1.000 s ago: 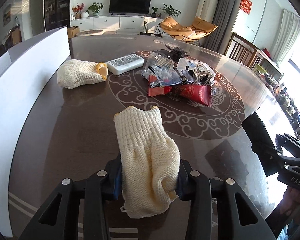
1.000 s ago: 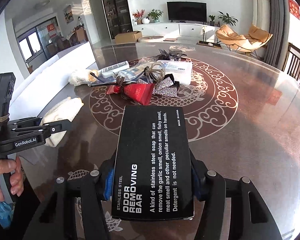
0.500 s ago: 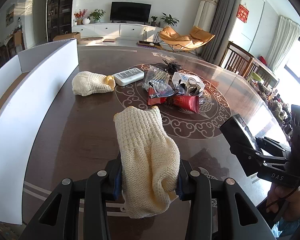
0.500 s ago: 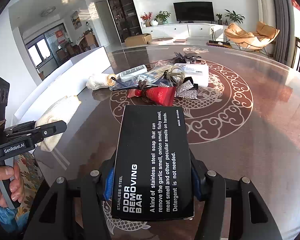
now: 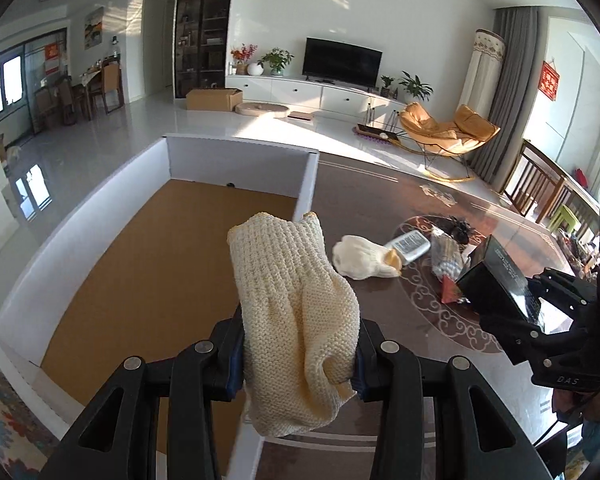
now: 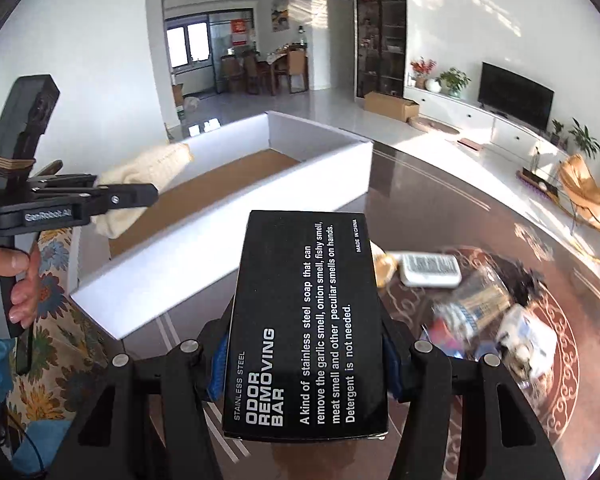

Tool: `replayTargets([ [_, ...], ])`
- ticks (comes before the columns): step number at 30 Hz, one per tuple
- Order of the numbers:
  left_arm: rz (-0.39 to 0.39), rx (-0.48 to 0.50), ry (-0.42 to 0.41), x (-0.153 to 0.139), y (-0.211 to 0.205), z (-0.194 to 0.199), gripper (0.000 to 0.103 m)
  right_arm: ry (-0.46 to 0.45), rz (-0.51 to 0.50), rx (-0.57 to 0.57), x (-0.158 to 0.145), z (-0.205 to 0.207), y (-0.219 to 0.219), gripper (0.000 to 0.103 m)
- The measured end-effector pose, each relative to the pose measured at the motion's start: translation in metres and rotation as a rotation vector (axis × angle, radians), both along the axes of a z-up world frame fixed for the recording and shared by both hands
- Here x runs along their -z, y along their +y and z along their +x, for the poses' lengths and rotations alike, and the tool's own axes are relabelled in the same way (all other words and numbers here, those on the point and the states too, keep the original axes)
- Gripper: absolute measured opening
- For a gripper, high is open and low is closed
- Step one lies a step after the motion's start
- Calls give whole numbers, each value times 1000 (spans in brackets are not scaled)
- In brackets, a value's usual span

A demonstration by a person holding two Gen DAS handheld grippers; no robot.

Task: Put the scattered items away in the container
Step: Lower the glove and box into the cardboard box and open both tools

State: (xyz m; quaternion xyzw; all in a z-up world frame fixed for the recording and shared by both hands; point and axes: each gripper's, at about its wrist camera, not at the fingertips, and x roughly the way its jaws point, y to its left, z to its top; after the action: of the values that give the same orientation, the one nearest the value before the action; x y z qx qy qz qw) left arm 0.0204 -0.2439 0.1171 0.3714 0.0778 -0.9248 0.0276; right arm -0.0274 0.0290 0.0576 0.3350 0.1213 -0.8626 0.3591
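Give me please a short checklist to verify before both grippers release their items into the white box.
1. Left gripper grips the knitted glove: ok.
2. Right gripper grips the black box: ok.
3. White box open, brown floor bare: ok.
4. Glove above the box opening: not ok, it hangs over the near wall.
5. Black box above the opening: not ok, over the table outside.
6. Grippers apart from each other: ok.
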Motion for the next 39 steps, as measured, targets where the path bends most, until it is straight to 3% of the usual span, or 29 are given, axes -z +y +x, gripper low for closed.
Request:
replayTargets([
  [6,42,-173,-82,26,-88,-21,40,-18,-68,-134,-25,-35,-136,59],
  [11,68,-219,-148,47,-105,-27,40,-44,4,-187,9,-68,-238,59],
  [14,57,-229,-199,59,-108,-34,41,-79,80,-182,37,-86,-273,59],
  [19,110,-273,-287,79,-119,-43,48,-168,153,-163,70,-115,-290,59],
  [21,126,-285,-286,79,-122,-44,68,-157,164,-151,70,-120,-291,60],
  [22,121,-290,-287,78,-122,-43,88,-158,202,-144,73,-121,-293,61],
  [23,120,-293,-285,78,-122,-44,95,-187,217,-144,76,-125,-295,61],
  [30,155,-296,-312,84,-123,-46,95,-239,272,-170,84,-129,-296,66],
  [33,151,-301,-303,83,-123,-47,95,-287,358,-159,99,-132,-295,66],
  [35,146,-305,-303,83,-122,-45,95,-235,408,-179,105,-127,-297,66],
  [39,136,-314,-303,83,-122,-45,95,-223,390,-169,105,-126,-293,66],
])
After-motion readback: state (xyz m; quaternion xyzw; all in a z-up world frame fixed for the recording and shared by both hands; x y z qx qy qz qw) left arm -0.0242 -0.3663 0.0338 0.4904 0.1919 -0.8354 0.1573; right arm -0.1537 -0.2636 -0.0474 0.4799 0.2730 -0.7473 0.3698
